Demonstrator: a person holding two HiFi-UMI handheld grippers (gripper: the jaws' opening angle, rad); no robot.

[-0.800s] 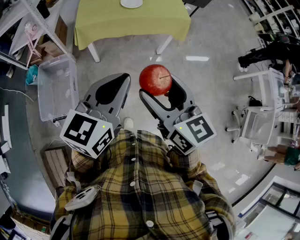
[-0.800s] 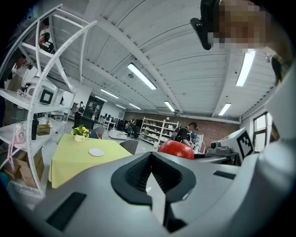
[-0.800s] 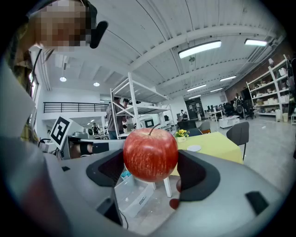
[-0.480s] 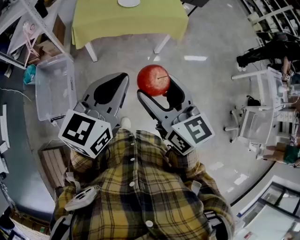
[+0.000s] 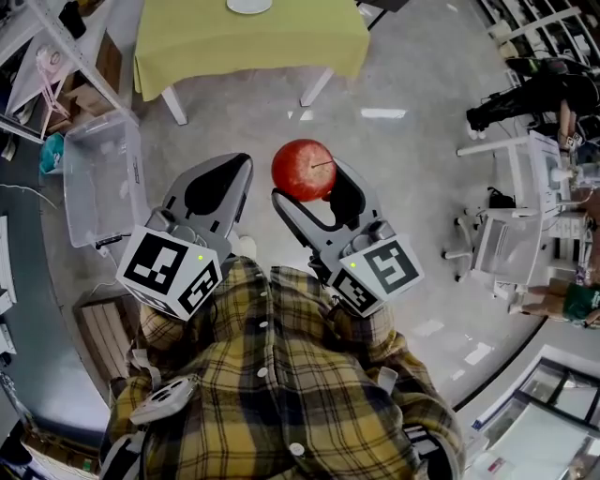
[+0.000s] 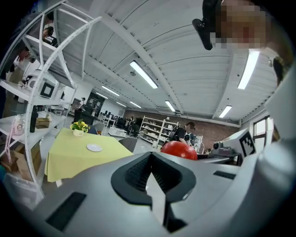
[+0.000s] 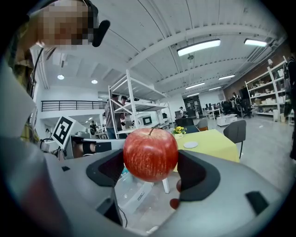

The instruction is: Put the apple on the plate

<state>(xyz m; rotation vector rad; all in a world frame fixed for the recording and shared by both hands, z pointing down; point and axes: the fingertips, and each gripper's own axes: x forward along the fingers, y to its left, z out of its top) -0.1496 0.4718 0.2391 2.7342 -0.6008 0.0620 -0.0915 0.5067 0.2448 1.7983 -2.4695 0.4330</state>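
A red apple [image 5: 304,170] is held in the air between the jaws of my right gripper [image 5: 309,183], which is shut on it; in the right gripper view the apple [image 7: 150,153] fills the gap between the pads. My left gripper [image 5: 225,183] is beside it at the left, shut and holding nothing; in the left gripper view its jaws meet, and the apple [image 6: 179,150] shows beyond them. A white plate [image 5: 249,5] lies on the yellow-clothed table [image 5: 253,42] far ahead, also visible as a small plate [image 7: 190,145] and plate [image 6: 94,147].
A clear plastic bin [image 5: 98,178] stands on the floor at the left, by white shelving [image 5: 42,56]. White chairs and desks [image 5: 516,234] stand at the right. A small flower pot [image 6: 79,128] sits on the table. Grey floor lies between me and the table.
Both grippers and the apple have kept their pose. The table and floor have slid slightly in the head view as the person moves toward the table.
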